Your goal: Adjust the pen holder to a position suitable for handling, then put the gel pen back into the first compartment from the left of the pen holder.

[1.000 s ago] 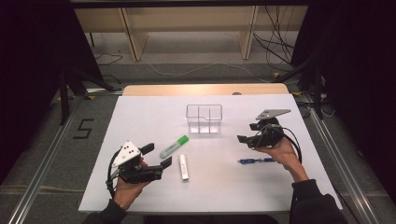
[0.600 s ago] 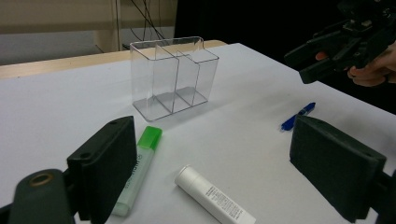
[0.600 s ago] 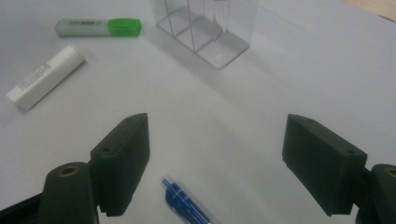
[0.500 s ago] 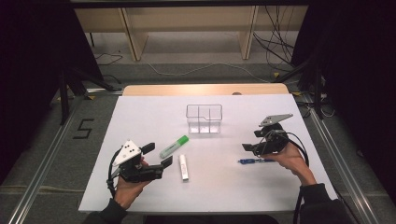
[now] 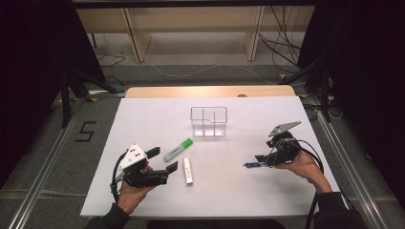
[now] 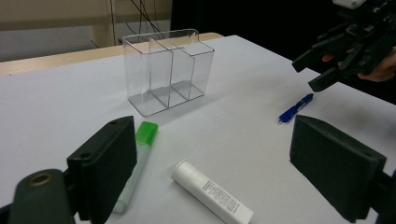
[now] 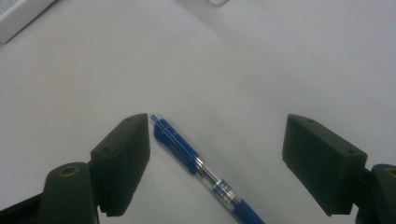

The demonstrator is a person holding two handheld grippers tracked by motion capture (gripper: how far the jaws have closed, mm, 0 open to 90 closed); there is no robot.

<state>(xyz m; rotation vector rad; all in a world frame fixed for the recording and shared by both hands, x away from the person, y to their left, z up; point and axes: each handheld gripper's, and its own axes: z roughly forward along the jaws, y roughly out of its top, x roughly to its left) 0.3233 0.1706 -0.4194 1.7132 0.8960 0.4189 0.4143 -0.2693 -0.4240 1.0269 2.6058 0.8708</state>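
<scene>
A blue pen (image 5: 253, 164) lies on the white table (image 5: 239, 191) at the right. My right gripper (image 5: 265, 153) hovers open just over it. In the right gripper view the blue pen (image 7: 201, 170) lies slantwise between the spread jaws of the right gripper (image 7: 219, 154), closer to the left jaw, touching neither. My left gripper (image 5: 162, 160) is open at the front left. A green highlighter (image 5: 177, 150) and a white tube (image 5: 188, 171) lie just ahead of it. In the left gripper view the highlighter (image 6: 137, 158) passes behind the left jaw and the tube (image 6: 212, 191) lies between the jaws.
A clear plastic organizer (image 5: 208, 121) with compartments stands upright and empty at the table's middle back. The organizer (image 6: 168, 70) is well ahead of the left gripper (image 6: 219, 154). A wooden strip (image 5: 210, 91) runs along the far edge.
My right gripper has dropped and come toward the front, down over the blue pen. The left gripper and the other things have not moved.
</scene>
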